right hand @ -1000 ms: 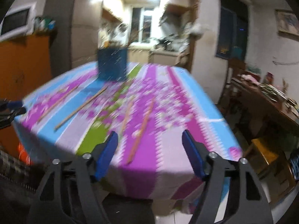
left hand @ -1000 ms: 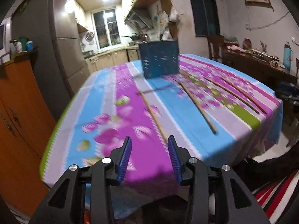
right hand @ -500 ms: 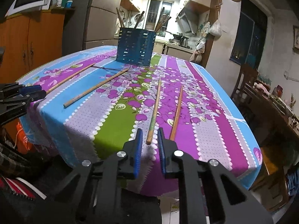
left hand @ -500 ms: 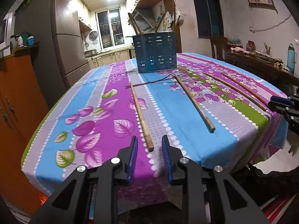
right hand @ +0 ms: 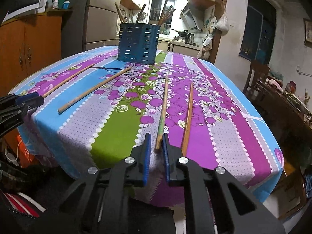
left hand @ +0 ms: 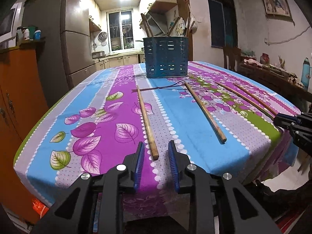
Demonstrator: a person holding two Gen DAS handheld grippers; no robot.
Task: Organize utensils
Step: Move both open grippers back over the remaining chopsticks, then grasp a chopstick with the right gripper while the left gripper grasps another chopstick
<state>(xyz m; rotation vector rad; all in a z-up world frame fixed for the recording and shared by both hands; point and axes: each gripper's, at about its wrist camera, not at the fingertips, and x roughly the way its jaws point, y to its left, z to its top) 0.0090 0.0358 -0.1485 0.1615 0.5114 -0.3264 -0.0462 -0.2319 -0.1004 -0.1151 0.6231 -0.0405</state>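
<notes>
Because each chopstick (right hand: 163, 105) on the tabletop (right hand: 120, 128) looks light, stiff and thin, the near end is the place to pinch; the left gripper (left hand: 156, 154) and the right gripper (right hand: 156, 146) are both open around one.

Left gripper (left hand: 156, 146) sits low at the near table edge, jaws parted, nothing between them. Near end of the leftmost chopstick (left hand: 146, 121) lies just ahead of the gap, slightly left of centre. Second chopstick (left hand: 204, 110) lies to its right, well apart. Two more chopsticks (left hand: 247, 99) lie close together farther right. Blue slotted holder (left hand: 166, 57) stands upright at the far side of the floral tablecloth (left hand: 87, 117), utensil handles protruding. Right gripper (left hand: 292, 121) enters at the right edge; its jaw state is unreadable.
</notes>
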